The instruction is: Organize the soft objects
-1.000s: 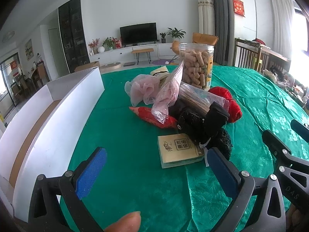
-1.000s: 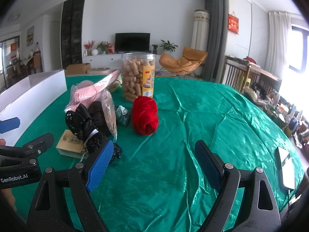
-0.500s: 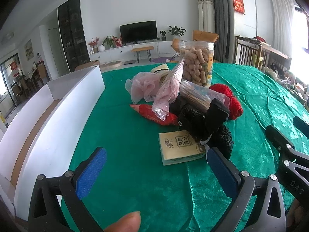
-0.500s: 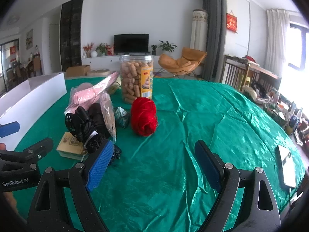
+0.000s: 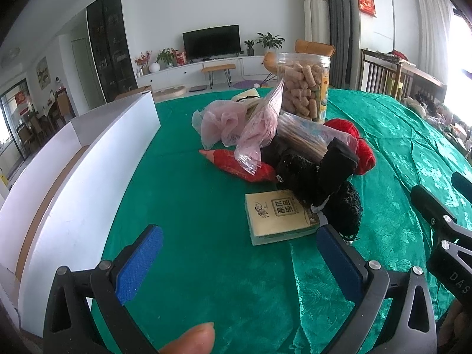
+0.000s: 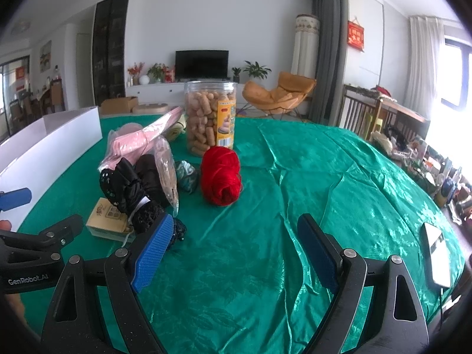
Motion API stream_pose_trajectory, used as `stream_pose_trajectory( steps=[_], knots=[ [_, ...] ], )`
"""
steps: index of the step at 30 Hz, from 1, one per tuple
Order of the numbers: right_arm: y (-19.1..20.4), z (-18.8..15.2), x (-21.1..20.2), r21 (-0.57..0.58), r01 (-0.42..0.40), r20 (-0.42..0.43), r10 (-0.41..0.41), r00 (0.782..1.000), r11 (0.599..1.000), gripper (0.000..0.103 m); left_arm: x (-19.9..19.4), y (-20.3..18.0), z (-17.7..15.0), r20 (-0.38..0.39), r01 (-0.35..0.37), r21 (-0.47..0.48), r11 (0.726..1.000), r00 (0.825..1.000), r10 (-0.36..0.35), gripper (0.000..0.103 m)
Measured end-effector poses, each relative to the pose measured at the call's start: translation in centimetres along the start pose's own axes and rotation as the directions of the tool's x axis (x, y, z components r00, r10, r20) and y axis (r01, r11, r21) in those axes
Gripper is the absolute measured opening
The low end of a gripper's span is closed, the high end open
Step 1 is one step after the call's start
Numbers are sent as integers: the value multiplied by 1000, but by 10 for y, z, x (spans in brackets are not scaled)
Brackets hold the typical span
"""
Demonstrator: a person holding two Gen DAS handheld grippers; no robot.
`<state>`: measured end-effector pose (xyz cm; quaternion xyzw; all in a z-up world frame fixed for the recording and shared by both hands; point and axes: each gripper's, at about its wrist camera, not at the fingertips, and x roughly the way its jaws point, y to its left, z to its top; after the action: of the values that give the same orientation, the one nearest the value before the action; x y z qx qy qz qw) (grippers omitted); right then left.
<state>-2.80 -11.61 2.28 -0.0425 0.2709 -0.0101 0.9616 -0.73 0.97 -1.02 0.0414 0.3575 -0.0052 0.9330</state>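
Green cloth: covers the bench [image 6: 324,177]; the soft things lie heaped on it around the snack jar [image 6: 210,119].
Red yarn ball [image 6: 220,175]: just in front of the jar, touching the cloth.
Black gloves [image 5: 318,177]: in front of the jar and left of the yarn, lying partly on a flat tan packet [image 5: 277,216].
Pink bagged fabric [image 5: 256,126]: leaning left of the jar, beside a pink mesh bundle [image 5: 218,121].
Red pouch [image 5: 236,163]: flat, under the pink bag's tip.
White box [image 5: 73,177]: far left of the jar, along the bench edge.
Left gripper [image 5: 239,261]: jaws wide apart, nothing between them, short of the tan packet.
Right gripper [image 6: 233,247]: jaws wide apart, holding nothing, short of the yarn ball.
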Motion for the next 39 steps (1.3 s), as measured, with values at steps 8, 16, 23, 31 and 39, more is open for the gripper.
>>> stream_pose_trajectory(
  steps=[8, 16, 23, 31, 39],
  knots=[
    [0, 0, -1, -3, -1, 0, 1, 1000, 1000, 88, 3, -1, -1, -9, 0, 2, 1000, 1000, 0, 103],
    [1, 0, 0, -4, -2, -1, 2, 1000, 1000, 88, 5, -1, -2, -11, 1, 0, 1000, 1000, -1, 103],
    [2, -1, 0, -7, -3, -3, 3, 1000, 1000, 88, 5, -1, -2, -13, 2, 0, 1000, 1000, -2, 103],
    [2, -1, 1, -10, -3, -6, 3, 1000, 1000, 88, 11, 2, -6, -24, 2, -6, 1000, 1000, -2, 103],
    [3, -2, 2, -12, -4, -8, 4, 1000, 1000, 88, 14, 4, -7, -44, -2, -7, 1000, 999, 1, 103]
  ],
)
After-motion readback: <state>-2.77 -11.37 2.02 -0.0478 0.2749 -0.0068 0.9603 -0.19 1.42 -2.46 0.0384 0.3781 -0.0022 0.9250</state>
